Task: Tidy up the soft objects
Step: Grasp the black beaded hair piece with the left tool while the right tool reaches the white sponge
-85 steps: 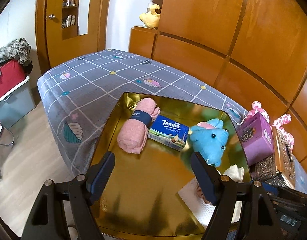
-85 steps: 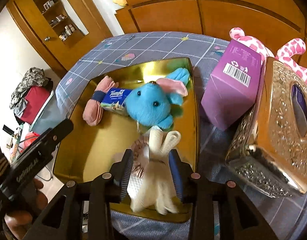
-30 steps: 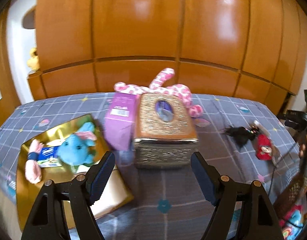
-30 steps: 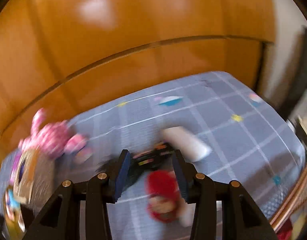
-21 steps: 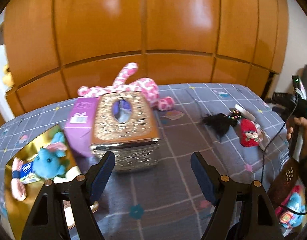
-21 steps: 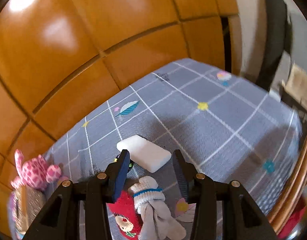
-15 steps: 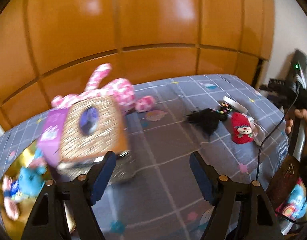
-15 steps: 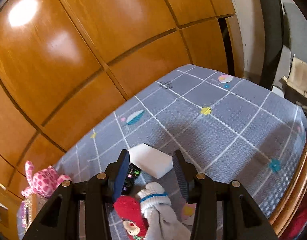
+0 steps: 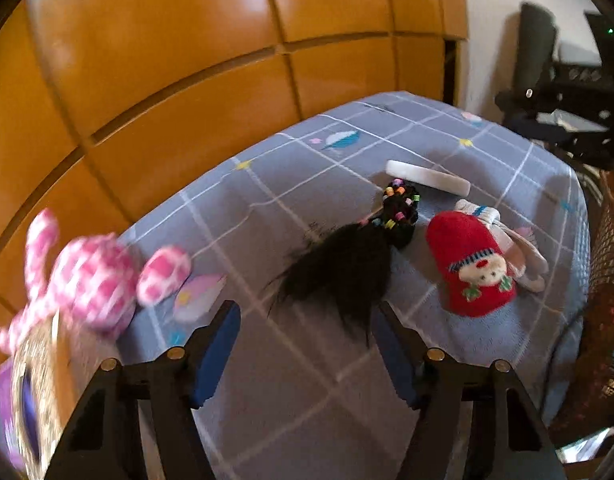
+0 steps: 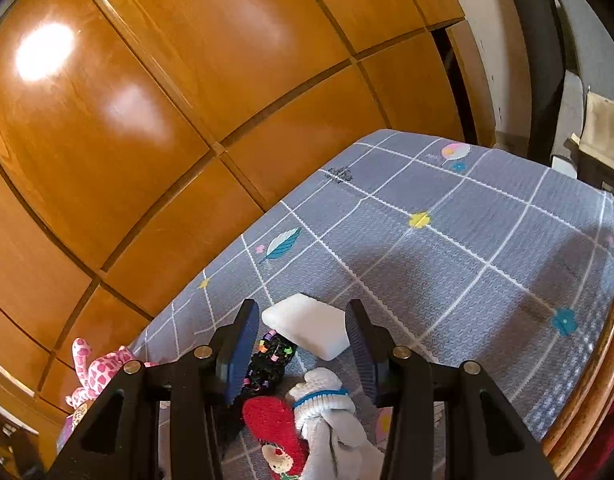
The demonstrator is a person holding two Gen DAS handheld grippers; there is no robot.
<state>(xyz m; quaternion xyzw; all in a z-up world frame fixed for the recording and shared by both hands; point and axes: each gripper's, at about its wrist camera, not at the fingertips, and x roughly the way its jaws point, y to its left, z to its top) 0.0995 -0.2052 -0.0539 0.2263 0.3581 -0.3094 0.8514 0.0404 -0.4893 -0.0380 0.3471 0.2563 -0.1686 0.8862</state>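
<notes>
In the left wrist view, the left hand-held gripper (image 9: 305, 346) fills the bottom of the frame with its jaws closing and nothing between them; the tip of a black furry tuft with a beaded band (image 9: 349, 268) lies just beyond its fingertips. To the right sits a red plush sock with a snowman face (image 9: 469, 264), touching a grey-white knotted sock (image 9: 515, 246), and behind them a flat white sponge block (image 9: 427, 178), all on the grey checked bedspread (image 9: 307, 392). At the left edge, blurred, lie a pink-and-white spotted plush (image 9: 95, 280) and a gilt tissue box (image 9: 39, 392).

In the right wrist view, the right hand-held gripper (image 10: 299, 340) hangs partly open and empty, framing the white sponge, with the socks at the bottom centre.

Judging by this cluster, at least four loose items remain to be sorted; the task looks well short of done.

Compared with the earliest frames, the gold tray holding the blue plush, pink roll and tissue pack is out of sight. The left view has swung from the tissue box to the tuft, and the right hand-held gripper no longer holds the cream bunny.
</notes>
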